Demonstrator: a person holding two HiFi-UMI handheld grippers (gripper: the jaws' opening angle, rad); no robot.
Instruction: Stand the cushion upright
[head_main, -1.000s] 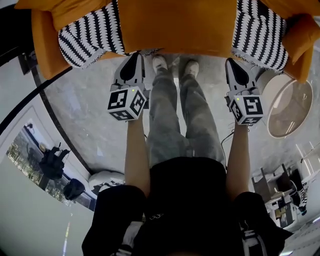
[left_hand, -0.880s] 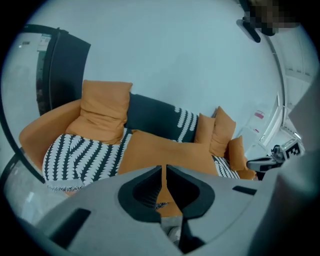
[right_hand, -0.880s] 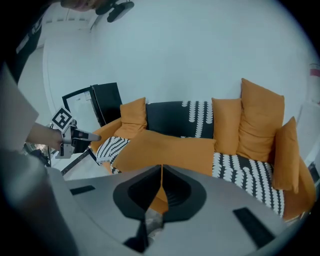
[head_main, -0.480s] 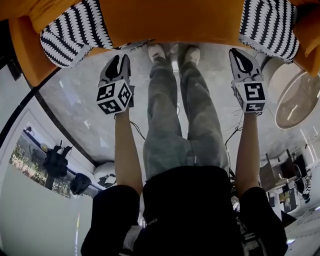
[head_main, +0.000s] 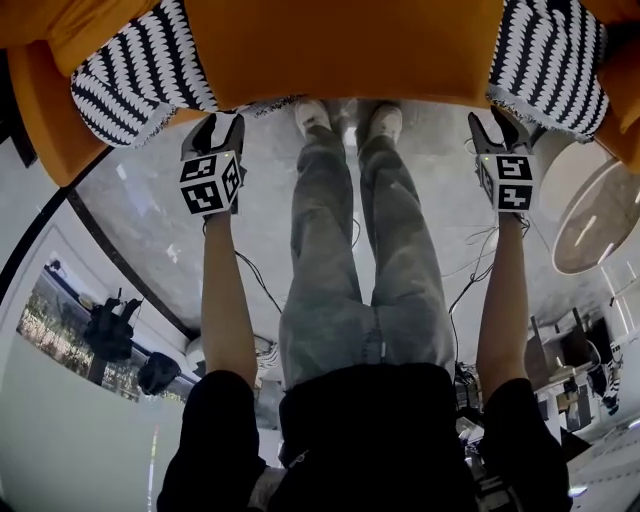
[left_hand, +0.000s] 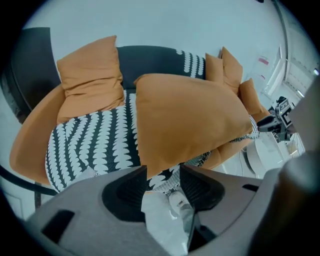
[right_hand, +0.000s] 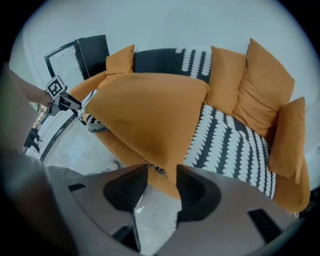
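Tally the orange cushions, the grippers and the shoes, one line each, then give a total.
Orange cushions: 5
Grippers, the left gripper and the right gripper: 2
Shoes: 2
Total: 9

no legible words, numbers or brands, only black-and-white square markers on left claw cube (head_main: 208, 182), right claw cube (head_main: 512, 182)

An orange sofa (left_hand: 30, 145) carries a black-and-white throw (left_hand: 90, 145) across its seat. A large orange cushion (left_hand: 190, 115) rests on the throw at the sofa's front edge, and smaller orange cushions (left_hand: 90, 75) lean against the sofa's back.
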